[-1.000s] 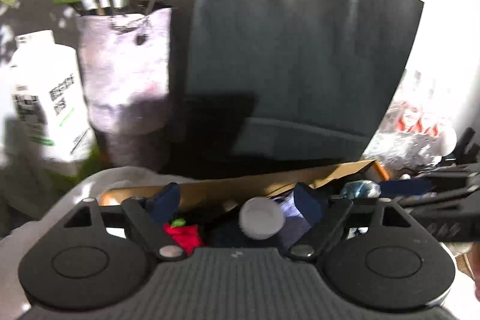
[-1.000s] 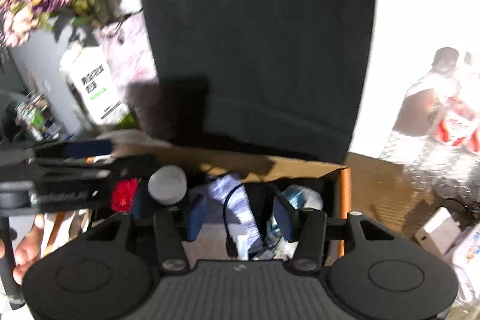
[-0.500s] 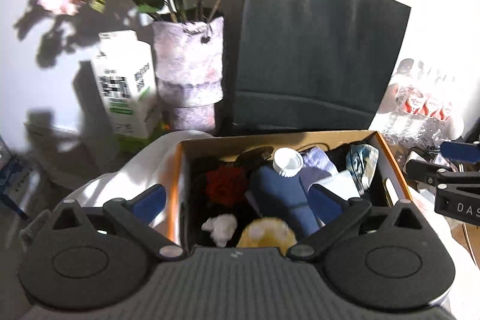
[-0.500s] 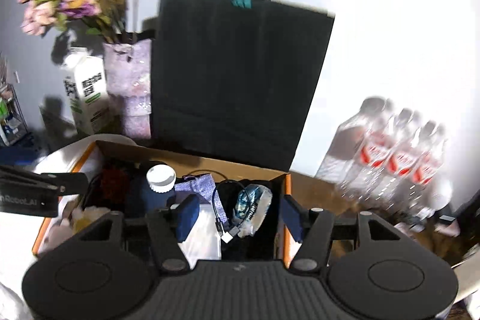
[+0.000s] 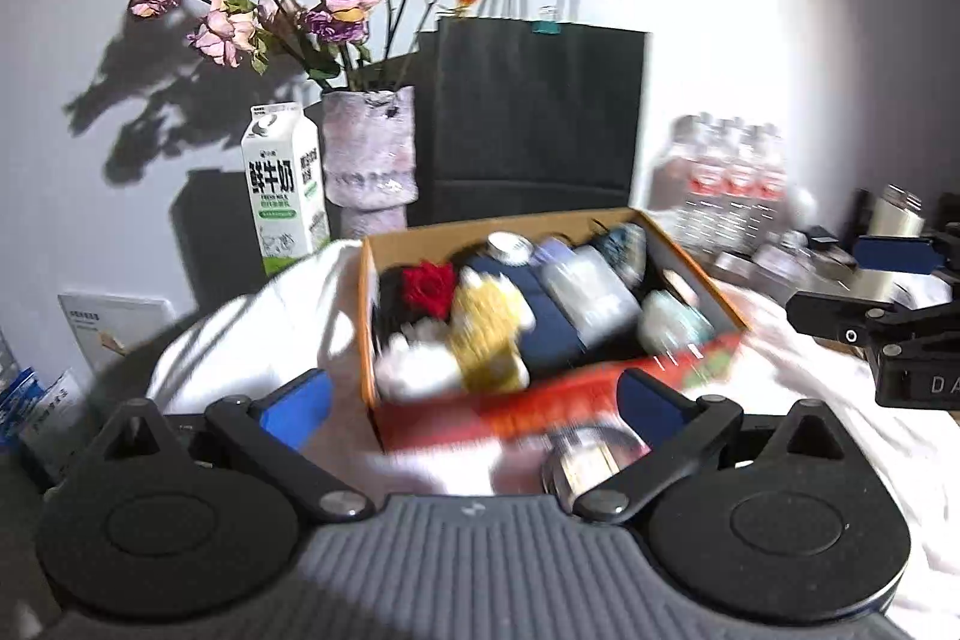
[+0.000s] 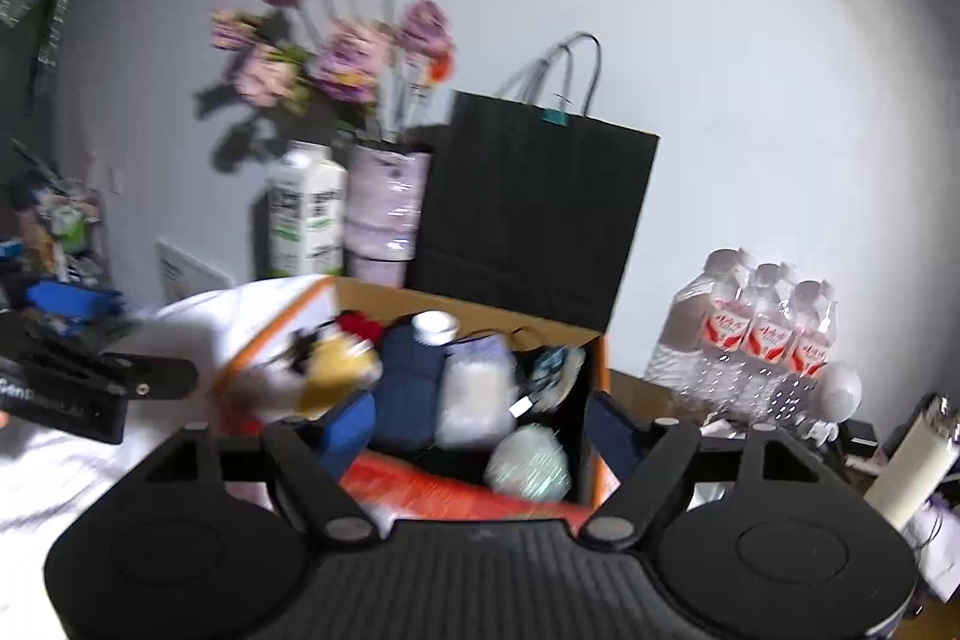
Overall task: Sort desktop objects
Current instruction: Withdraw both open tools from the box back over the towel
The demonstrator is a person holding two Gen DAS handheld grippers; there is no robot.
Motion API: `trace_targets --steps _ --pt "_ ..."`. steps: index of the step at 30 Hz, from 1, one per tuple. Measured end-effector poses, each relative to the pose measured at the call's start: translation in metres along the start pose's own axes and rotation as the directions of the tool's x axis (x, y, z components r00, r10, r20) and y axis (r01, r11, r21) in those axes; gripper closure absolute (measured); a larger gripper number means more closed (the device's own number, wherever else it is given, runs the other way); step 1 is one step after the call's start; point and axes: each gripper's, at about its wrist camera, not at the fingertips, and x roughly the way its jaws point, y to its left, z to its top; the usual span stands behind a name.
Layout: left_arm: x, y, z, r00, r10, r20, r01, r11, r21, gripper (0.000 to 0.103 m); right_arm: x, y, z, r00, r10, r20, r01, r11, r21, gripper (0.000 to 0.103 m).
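Cardboard box (image 5: pixel 690 274) of desktop objects sits on the white cloth (image 5: pixel 252 334) over your counter, straight ahead of both sets of jaws, its red front wall just beyond your left gripper (image 5: pixel 474 394). A second ago that view was pushed right up against the black paper bag (image 5: pixel 534 112) with only the box rim showing; now you have drawn back and the whole box is in sight, though blurred. Inside it lie a red flower (image 5: pixel 429 283), a yellow fluffy thing (image 5: pixel 489 328), a navy bottle with a white cap (image 5: pixel 507 247) and a pale pouch (image 5: pixel 591 289). Your left jaws are spread as wide as they go, wider than a second ago, and nothing is pinched between them; a shiny round tin (image 5: pixel 591 457) lies on the cloth just inside the right-hand finger.

Your right gripper (image 6: pixel 480 430) has pulled back as well: earlier its jaws hung over the box contents, now the box front lies between and beyond them. Those jaws are opening and hold nothing. Past them stand the milk carton (image 6: pixel 306 214), the vase of flowers (image 6: pixel 387 208) and the bag against the wall, all much smaller than before. Off to the right of the jaws, the pack of water bottles (image 6: pixel 756 334) stands well apart from the box.
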Motion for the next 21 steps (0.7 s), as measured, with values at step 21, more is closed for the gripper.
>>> trace_targets --steps 21 --pt "-0.092 -0.010 -0.175 0.998 -0.009 0.059 0.013 0.998 -0.065 0.000 -0.120 0.122 -0.198 0.999 -0.009 0.035 0.011 0.998 -0.062 0.025"
